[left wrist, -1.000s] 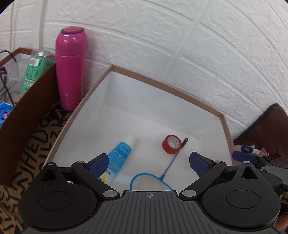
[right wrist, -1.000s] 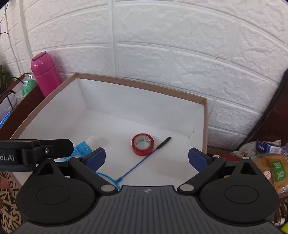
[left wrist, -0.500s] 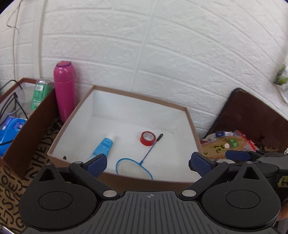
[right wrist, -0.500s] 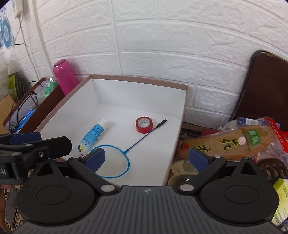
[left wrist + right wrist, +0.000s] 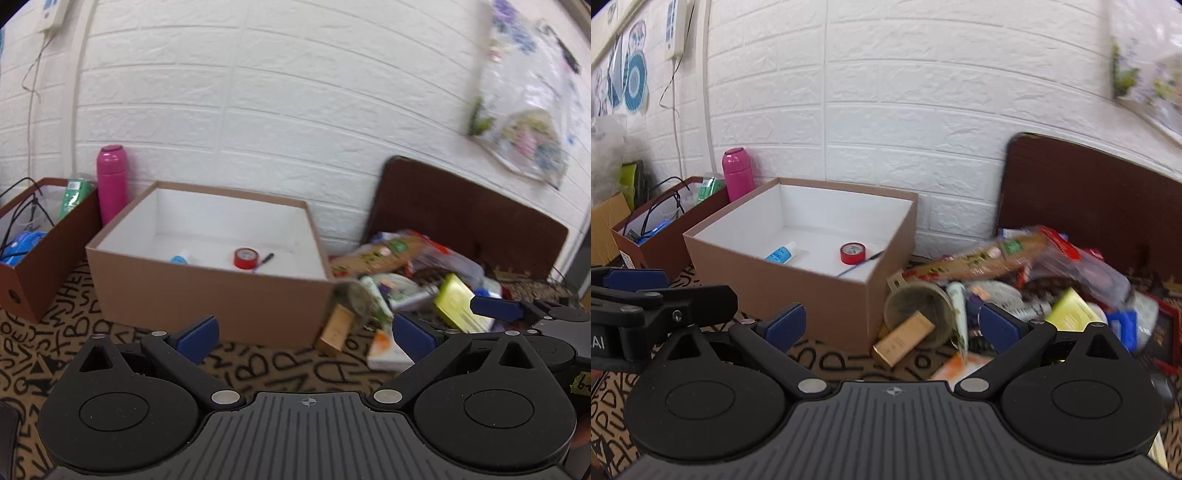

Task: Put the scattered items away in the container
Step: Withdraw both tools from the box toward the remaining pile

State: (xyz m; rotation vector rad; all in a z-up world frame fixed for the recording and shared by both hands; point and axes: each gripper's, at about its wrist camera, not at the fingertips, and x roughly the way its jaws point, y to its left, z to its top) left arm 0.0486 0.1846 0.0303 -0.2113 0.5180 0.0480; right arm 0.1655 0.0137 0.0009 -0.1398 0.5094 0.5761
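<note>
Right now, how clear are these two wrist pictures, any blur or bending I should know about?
Left wrist view: motion blur smears the pile of packets and the hanging bag; the box is soft. Right wrist view: blur is worst at the right edge, the roll of red tape reads sharper. Both views: fisheye bends the brick wall's lines; light is even, no strong glare.

1. The container (image 5: pixel 798 280) is tan-brown outside and white inside.
2. The tape roll (image 5: pixel 852 253) in it is red; the tube (image 5: pixel 780 253) is blue and white.
3. The flask (image 5: pixel 738 173) is pink (magenta, really).
4. The bench cloth (image 5: pixel 258 369) is tan with black letters.
5. The gripper fingers (image 5: pixel 785 325) are blue-padded on black.
6. The wall (image 5: pixel 905 110) is white brick pattern.
</note>
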